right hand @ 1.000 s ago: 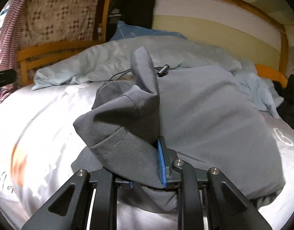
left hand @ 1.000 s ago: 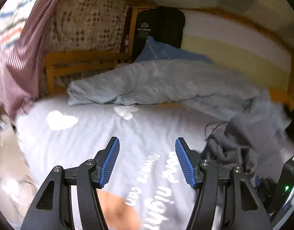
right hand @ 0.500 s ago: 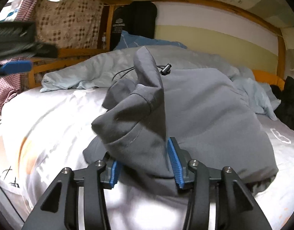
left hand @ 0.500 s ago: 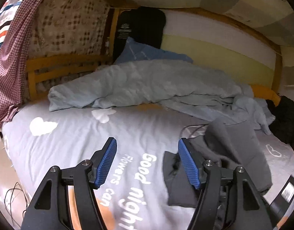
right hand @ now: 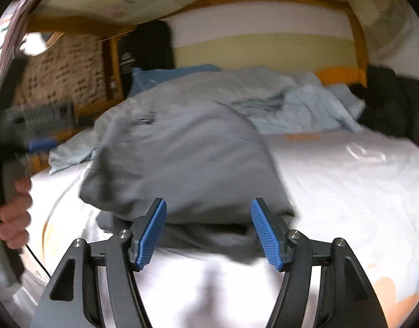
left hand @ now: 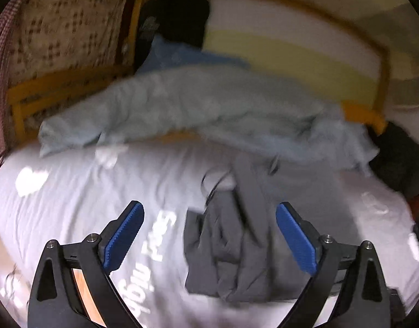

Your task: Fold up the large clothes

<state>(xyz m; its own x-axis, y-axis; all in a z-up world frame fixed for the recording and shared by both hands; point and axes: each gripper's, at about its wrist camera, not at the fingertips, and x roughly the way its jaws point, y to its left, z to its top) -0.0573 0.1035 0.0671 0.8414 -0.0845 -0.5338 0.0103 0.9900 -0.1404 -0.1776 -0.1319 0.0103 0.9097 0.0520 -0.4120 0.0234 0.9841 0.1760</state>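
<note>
Wooden-framed bunk bed (right hand: 357, 35), pale grey printed bedsheet (left hand: 72, 191), crumpled light-blue duvet (left hand: 195, 104) along far side. Dark grey hooded sweatshirt (right hand: 187, 158) lies bunched on sheet, partly folded, lumpy, long axis roughly away from cameras. Right gripper (right hand: 208, 235) nearest, directly before near hem, jaws opening, pads clear of cloth, nothing held. Left gripper (left hand: 208, 243) at garment's left flank, crumpled sleeve side ahead, jaws opening wide, empty. Frames blurred.
</note>
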